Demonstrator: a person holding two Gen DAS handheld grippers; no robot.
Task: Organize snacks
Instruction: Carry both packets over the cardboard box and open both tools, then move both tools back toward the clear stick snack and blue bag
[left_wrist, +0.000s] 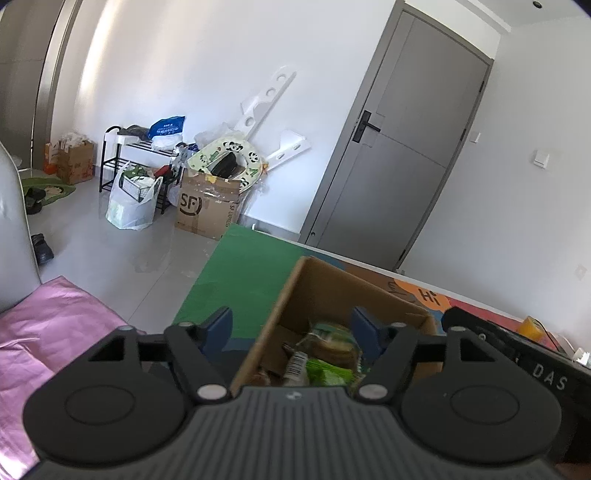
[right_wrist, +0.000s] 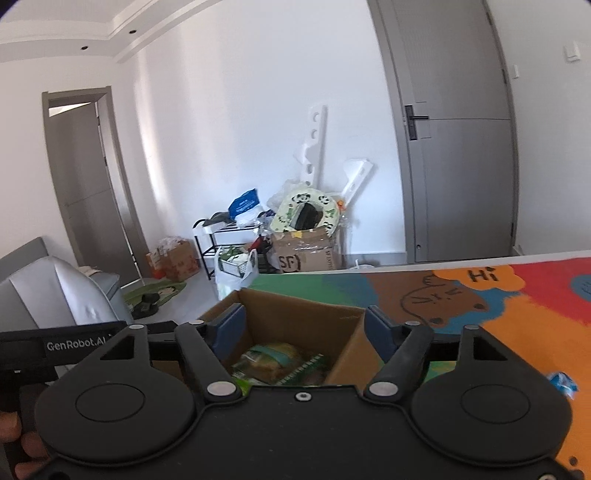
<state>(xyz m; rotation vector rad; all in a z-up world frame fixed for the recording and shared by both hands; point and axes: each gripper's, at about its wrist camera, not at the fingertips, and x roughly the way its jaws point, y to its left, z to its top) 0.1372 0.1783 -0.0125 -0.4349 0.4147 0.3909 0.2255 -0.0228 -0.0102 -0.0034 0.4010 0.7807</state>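
An open cardboard box (left_wrist: 314, 291) stands on the colourful play mat (left_wrist: 240, 273); it also shows in the right wrist view (right_wrist: 295, 314). Green and tan snack packets (left_wrist: 325, 354) lie inside the box, also seen in the right wrist view (right_wrist: 277, 362). My left gripper (left_wrist: 291, 328) is open and empty, held above the box's near left wall. My right gripper (right_wrist: 303, 325) is open and empty, its blue fingers (right_wrist: 231, 326) straddling the box opening. A small blue-white wrapper (right_wrist: 561, 382) lies on the mat (right_wrist: 517, 314) to the right.
A yellow packet (left_wrist: 532, 326) lies on the mat's far right. A pink cloth (left_wrist: 44, 332) lies at the left. An SF carton (left_wrist: 207, 210), a white bag (left_wrist: 129, 206) and a black rack (left_wrist: 136, 147) stand by the wall. A grey door (left_wrist: 406, 147) is behind.
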